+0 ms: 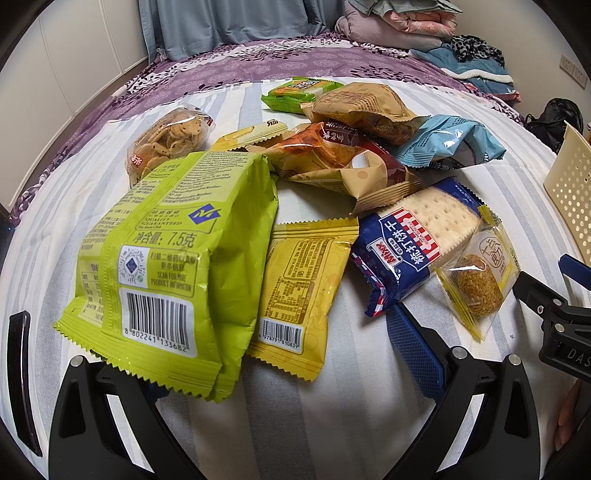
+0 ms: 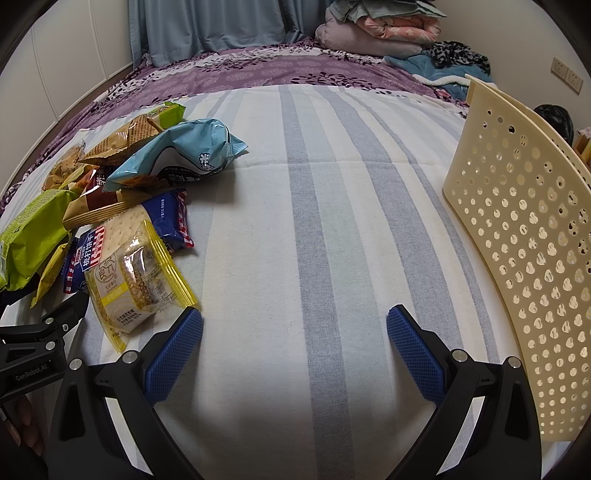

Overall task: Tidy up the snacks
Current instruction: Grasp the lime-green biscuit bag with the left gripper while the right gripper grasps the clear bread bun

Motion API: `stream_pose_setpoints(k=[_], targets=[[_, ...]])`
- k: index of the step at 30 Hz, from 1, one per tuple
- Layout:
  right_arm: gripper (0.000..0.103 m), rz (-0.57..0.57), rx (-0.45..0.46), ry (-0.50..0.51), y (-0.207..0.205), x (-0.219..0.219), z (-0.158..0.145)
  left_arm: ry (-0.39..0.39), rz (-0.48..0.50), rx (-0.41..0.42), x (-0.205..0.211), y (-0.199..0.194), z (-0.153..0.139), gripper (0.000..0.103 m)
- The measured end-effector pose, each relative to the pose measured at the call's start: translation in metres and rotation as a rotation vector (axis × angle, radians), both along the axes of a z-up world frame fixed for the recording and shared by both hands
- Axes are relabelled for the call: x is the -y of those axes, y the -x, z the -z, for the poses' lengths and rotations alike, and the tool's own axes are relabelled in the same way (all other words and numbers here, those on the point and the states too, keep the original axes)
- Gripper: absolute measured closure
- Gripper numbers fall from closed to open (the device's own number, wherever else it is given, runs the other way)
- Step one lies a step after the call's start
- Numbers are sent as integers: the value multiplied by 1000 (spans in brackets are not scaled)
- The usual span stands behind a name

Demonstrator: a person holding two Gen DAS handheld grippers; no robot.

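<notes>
Snacks lie in a loose heap on my striped sheet (image 2: 295, 221), spread over the bed with the purple floral cover (image 1: 258, 62) behind.

My left gripper (image 1: 236, 354) is spread wide. Its right blue pad (image 1: 417, 350) is bare and lies just under the corner of the navy cracker pack (image 1: 417, 236). The left finger is hidden beneath the big lime-green bag (image 1: 173, 266), so I cannot tell whether it touches the bag; nothing is pinched between the two fingers.

The lime-green bag lies barcode up, overlapping a yellow packet (image 1: 303, 295) beside it. Right of the navy pack, touching it, sits a clear yellow-edged wrapper with a round cake (image 1: 480, 280). Farther back: tan wrappers (image 1: 332, 162), a light-blue bag (image 1: 447, 142), a brown paper-look pack (image 1: 365, 107), a green packet (image 1: 295, 92), and a clear bag of small crackers (image 1: 170, 140) off to the left.

My right gripper (image 2: 295, 332) hovers over bare sheet, fingers well apart, holding nothing. Its left pad (image 2: 173, 354) is just beside the yellow-edged wrapper.

The cream perforated basket (image 2: 524, 236) stands at the right, tilted, well apart from the heap. No snack is visible in it.

Folded bedding (image 2: 380, 29) is stacked at the far end, by the blue curtain (image 2: 207, 26).
</notes>
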State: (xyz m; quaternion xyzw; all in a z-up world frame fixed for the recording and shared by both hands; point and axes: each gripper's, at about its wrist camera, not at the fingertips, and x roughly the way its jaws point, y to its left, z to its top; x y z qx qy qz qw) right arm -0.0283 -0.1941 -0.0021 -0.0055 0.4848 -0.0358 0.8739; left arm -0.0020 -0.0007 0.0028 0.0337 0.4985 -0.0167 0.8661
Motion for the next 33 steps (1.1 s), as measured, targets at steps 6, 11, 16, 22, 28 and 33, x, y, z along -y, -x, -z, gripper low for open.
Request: stream_pose_setpoints(k=[6,11,16,22,28,33], targets=[[5,0,1,1,0,-1,0,0,0,0,0,0,0,2],[5,0,4,2,-1,-1,-2,0,-3,0,-1,-2,2,2],[5,-7,10,-2,4,0,-6,5,1,-2,-4,6,-2,2],[5,-36,56,-8,17,-2,-20,12,-3,-10,-8,15,-6,2],[5,-88,142,-59,28,-5,-47,33,-16,7,-17,23,-18,2],[5,-108,183,-112,29,-6,-63,46,-32,45,-24,27,-37,2]])
